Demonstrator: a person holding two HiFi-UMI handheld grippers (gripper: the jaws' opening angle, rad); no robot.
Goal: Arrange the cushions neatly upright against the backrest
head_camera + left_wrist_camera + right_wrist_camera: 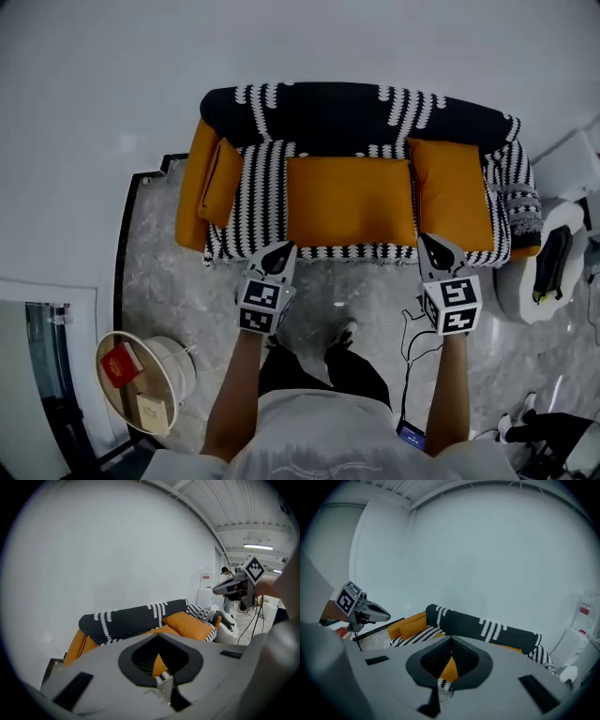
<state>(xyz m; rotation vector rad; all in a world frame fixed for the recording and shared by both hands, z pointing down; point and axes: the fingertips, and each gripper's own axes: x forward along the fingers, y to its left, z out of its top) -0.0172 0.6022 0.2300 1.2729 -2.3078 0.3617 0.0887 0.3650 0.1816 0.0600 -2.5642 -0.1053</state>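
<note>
- A living-room corner staged in a lab hall: sofa [347,112] and round side table [139,382] on a marble-patterned floor [178,281].
- Bare white wall [94,75], loose cables [410,323], a strip ceiling light [258,547].

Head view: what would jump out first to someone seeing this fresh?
The black-and-white patterned sofa fills the top centre, with three orange cushions on it. A large middle cushion lies flat on the seat, a right cushion sits beside it, and a left cushion is propped by the left armrest. The left gripper and right gripper, both shut, are poised at the sofa's front edge.
</note>
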